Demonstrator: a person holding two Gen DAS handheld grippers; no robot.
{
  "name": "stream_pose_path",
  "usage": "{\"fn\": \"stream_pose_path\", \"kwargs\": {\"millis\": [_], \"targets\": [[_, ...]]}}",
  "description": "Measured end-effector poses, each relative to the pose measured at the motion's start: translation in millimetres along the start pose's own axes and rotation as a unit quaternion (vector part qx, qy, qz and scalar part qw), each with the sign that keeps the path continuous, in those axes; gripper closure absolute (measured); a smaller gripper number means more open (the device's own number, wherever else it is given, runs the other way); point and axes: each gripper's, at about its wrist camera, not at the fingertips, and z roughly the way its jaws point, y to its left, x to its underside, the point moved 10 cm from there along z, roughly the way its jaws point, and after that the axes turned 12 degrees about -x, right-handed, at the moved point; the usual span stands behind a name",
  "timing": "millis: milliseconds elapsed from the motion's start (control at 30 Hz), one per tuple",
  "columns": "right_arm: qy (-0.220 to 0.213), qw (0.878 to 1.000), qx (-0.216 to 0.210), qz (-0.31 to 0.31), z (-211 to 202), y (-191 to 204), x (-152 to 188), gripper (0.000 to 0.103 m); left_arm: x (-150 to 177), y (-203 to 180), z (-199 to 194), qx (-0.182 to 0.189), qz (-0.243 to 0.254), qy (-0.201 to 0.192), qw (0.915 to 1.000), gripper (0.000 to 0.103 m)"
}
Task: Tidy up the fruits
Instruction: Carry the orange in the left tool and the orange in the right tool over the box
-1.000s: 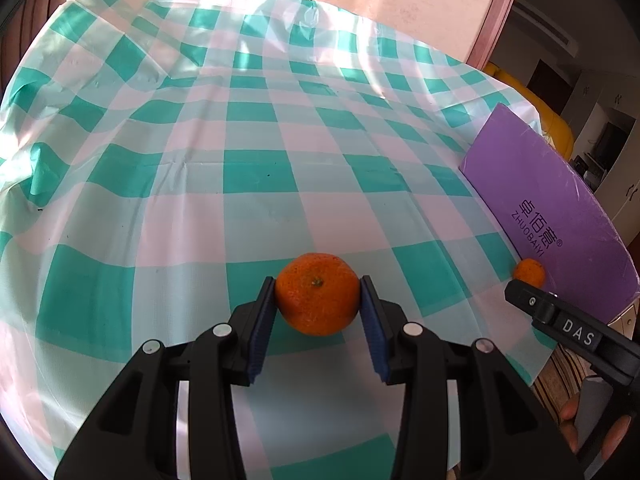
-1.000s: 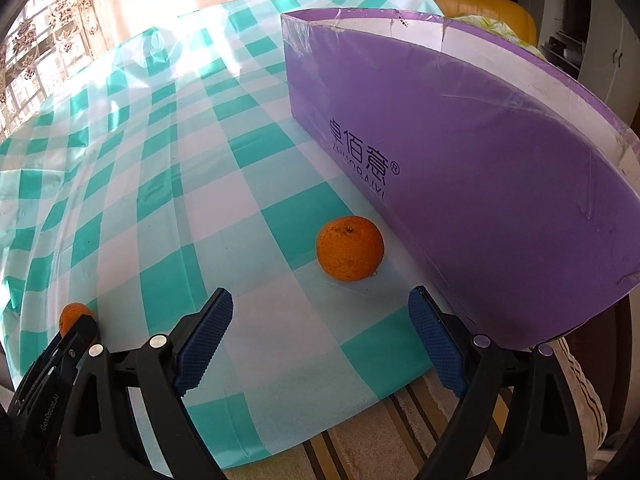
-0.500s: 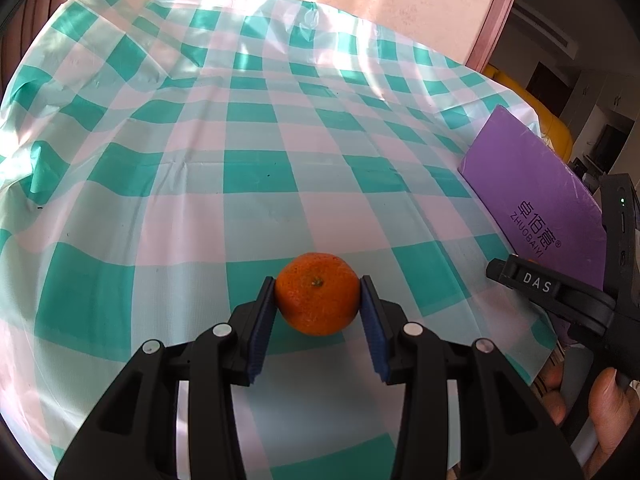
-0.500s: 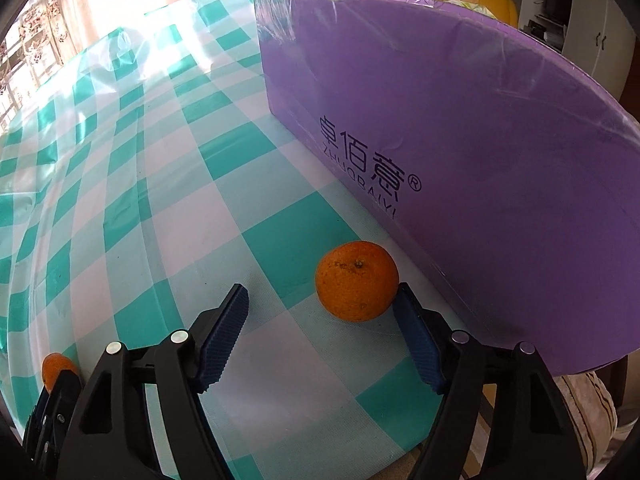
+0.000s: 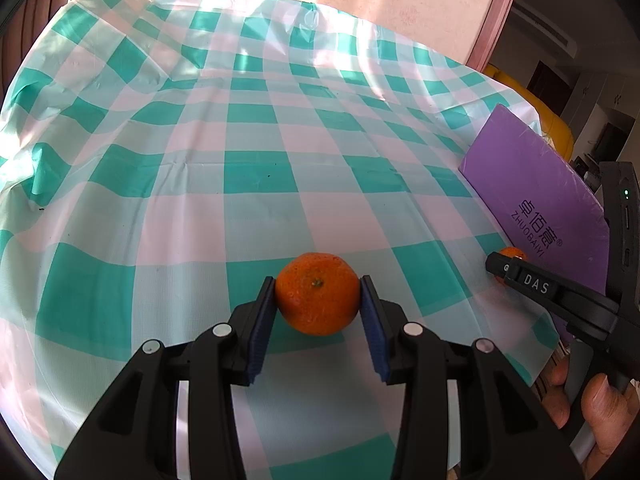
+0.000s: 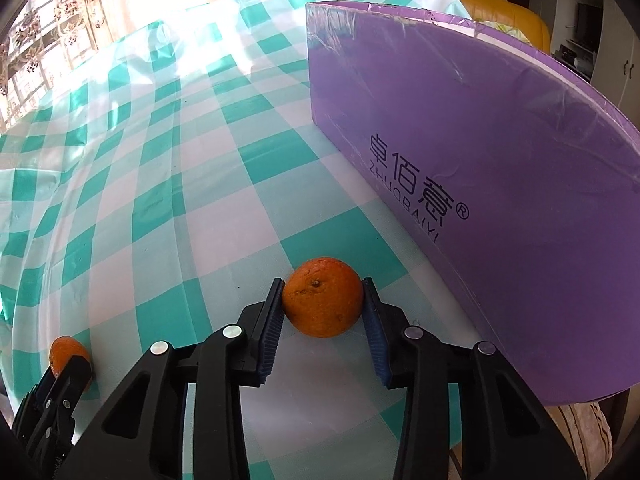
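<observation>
My left gripper (image 5: pixel 318 300) is shut on an orange (image 5: pixel 318 293) just above the green-and-white checked tablecloth (image 5: pixel 256 168). My right gripper (image 6: pixel 323 304) is shut on a second orange (image 6: pixel 323 297) that rests on the cloth close beside the purple box (image 6: pixel 500 168). In the left wrist view the right gripper's fingers (image 5: pixel 532 282) show at the right, with the second orange (image 5: pixel 512 254) partly hidden behind them. In the right wrist view the left gripper's fingers (image 6: pixel 68 372) and its orange (image 6: pixel 62 354) show at the lower left.
The purple box (image 5: pixel 532 188) stands at the table's right edge, its long side facing the oranges. The table's front edge runs close below both grippers. A yellow seat (image 6: pixel 504 16) stands behind the box. A hand (image 5: pixel 600 404) holds the right gripper.
My right gripper moved forward around the second orange and closed its fingers on it. My left gripper kept still, holding its orange.
</observation>
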Motion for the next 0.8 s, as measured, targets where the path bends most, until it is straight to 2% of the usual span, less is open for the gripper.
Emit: {"fn": "stream_pose_path", "kwargs": {"millis": [533, 800], "targets": [[0.011, 0.995, -0.075, -0.065, -3, 36, 9, 0.066, -2, 3, -3, -0.007, -0.006, -0.008, 0.9999, 0.062], [-0.006, 0.985, -0.144, -0.092, -23, 55, 10, 0.066, -13, 11, -13, -0.027, -0.007, -0.037, 0.9989, 0.062]]}}
